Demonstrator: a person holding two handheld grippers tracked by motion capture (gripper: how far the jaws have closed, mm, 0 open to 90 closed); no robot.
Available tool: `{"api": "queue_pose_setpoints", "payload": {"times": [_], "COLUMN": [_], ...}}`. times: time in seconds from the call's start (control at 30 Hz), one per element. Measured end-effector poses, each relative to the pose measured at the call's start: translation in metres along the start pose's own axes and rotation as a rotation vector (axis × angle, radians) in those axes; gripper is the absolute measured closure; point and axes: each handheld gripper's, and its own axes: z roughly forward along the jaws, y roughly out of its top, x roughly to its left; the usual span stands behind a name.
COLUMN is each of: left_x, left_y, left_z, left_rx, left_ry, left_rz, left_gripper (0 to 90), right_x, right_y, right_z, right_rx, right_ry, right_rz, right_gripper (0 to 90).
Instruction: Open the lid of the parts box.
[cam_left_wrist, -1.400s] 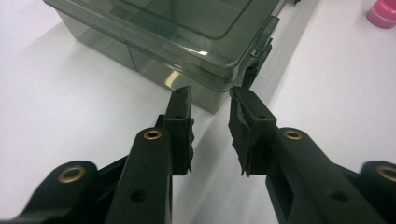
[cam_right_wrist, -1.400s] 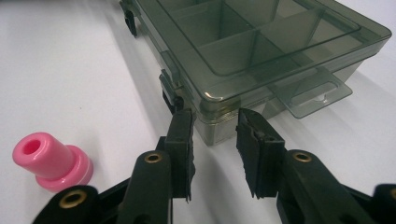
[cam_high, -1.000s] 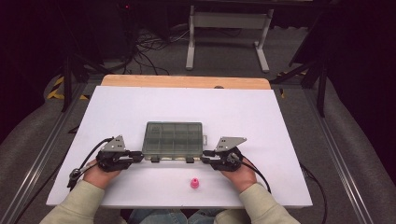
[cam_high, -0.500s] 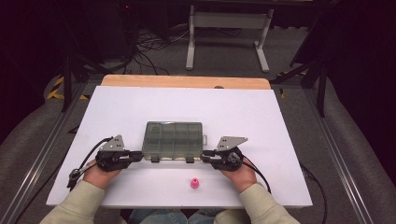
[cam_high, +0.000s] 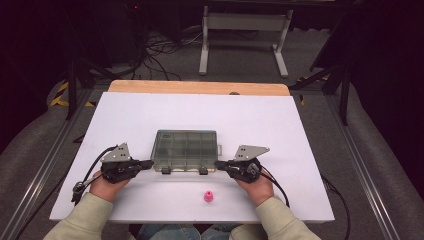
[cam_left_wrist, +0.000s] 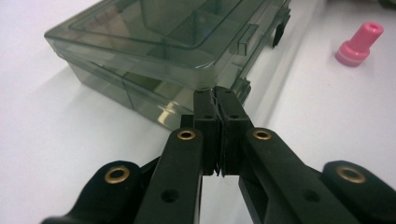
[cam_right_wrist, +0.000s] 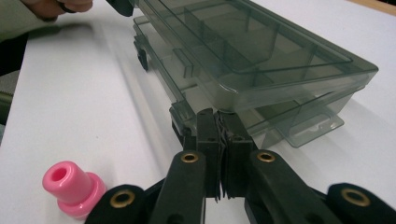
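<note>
Both Grippers Clenched at Box Corners

Smoky translucent plastic compartment box lying lid-closed, mid white table. Left gripper and right gripper just closing, now clenched empty, tips at near corners. Small pink plastic stopper near front edge.

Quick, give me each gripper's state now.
Left gripper: jaws just closed, shut and empty, tips at the box corner.
Right gripper: jaws just closed, shut and empty, tips at the box's other near corner.
</note>
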Motion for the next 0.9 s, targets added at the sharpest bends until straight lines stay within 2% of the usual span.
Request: {"api": "queue_pose_setpoints", "payload": {"times": [0.33, 0.47, 0.6, 0.8, 0.9], "left_x": [0.0020, 0.0036, 0.0053, 0.0062, 0.0057], "left_y": [0.0000, -0.0010, -0.0012, -0.0020, -0.0017], "left_z": [0.0063, 0.0066, 0.0064, 0.0059, 0.0058], "left_rx": [-0.076, -0.116, -0.151, -0.152, -0.151], "left_ry": [-0.016, 0.001, 0.004, 0.008, 0.011], "left_rz": [-0.023, -0.031, -0.058, -0.073, -0.068], "left_gripper": [89.8, 89.8, 89.8, 89.8, 89.8], "right_x": [-0.0006, -0.0021, -0.0044, -0.0048, -0.0048], "right_y": [0.0024, 0.0025, 0.0029, 0.0028, 0.0026], "right_z": [0.0014, 0.0022, 0.0033, 0.0036, 0.0039], "right_rx": [-0.055, -0.084, -0.123, -0.125, -0.123], "right_ry": [-0.009, -0.017, -0.028, -0.032, -0.031], "right_rz": [0.000, 0.005, 0.020, 0.026, 0.026], "right_gripper": [89.7, 89.6, 89.7, 89.7, 89.7]}}
